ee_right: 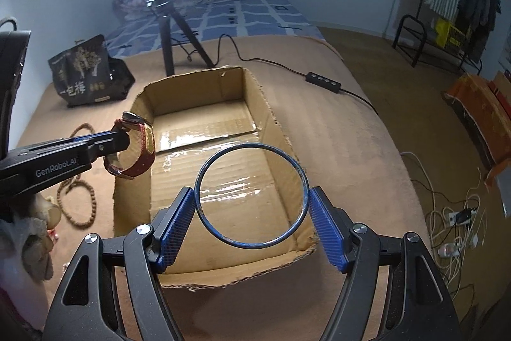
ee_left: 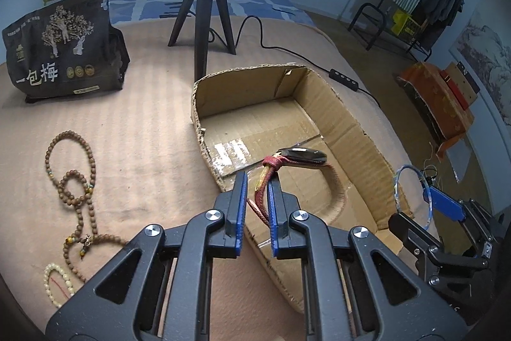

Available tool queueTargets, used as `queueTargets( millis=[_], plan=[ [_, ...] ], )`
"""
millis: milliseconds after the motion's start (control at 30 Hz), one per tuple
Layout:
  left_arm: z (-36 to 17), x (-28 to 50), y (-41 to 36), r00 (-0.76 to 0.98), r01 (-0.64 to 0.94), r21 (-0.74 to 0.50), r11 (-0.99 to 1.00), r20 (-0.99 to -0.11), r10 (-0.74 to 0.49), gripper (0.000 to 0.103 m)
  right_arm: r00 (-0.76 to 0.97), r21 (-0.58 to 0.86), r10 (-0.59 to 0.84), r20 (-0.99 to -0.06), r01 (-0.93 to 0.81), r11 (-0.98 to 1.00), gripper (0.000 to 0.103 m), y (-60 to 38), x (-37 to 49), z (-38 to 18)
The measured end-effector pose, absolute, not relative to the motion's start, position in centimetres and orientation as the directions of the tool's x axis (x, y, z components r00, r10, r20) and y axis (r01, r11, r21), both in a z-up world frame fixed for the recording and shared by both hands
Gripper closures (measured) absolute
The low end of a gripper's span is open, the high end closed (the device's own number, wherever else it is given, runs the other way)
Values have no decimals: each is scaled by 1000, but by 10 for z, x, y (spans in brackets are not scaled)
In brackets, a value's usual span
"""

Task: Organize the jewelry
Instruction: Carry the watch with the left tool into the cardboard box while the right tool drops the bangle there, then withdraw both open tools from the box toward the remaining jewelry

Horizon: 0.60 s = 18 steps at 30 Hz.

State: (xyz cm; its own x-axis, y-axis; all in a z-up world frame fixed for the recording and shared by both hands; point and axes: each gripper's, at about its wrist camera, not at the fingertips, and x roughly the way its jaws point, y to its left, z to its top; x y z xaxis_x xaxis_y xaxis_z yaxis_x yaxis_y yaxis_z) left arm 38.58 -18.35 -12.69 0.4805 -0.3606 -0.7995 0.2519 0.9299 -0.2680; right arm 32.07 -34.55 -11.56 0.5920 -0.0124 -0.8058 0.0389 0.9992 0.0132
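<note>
"What holds the blue ring [ee_right: 251, 195]?"
"The right gripper [ee_right: 252, 206]. Its pads press both sides, over the box [ee_right: 287, 130]."
"And the watch [ee_right: 135, 146]?"
"The left gripper [ee_right: 119, 141] pinches its red strap at the box's left edge."

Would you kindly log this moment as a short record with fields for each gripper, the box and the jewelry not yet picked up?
left gripper: shut on the watch by its red strap, above the box
right gripper: shut on the blue bangle, pads pressing its two sides, above the box
box: open cardboard, nothing lying inside
left on the blanket: brown bead strand, pale bead bracelet, both beside the box
</note>
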Motion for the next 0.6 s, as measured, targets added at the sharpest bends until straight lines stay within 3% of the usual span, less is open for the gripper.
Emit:
queueTargets(
  millis=[133, 600],
  plan=[
    [-125, 386, -184, 488, 251, -261, 932, -798, -354, 72, 593, 19, -21, -805, 61, 998, 30, -353, 321, -115],
    [-102, 367, -165, 541, 252, -212, 944, -778, -319, 71, 627, 46, 14, -779, 35, 998, 27, -347, 313, -99]
  ],
)
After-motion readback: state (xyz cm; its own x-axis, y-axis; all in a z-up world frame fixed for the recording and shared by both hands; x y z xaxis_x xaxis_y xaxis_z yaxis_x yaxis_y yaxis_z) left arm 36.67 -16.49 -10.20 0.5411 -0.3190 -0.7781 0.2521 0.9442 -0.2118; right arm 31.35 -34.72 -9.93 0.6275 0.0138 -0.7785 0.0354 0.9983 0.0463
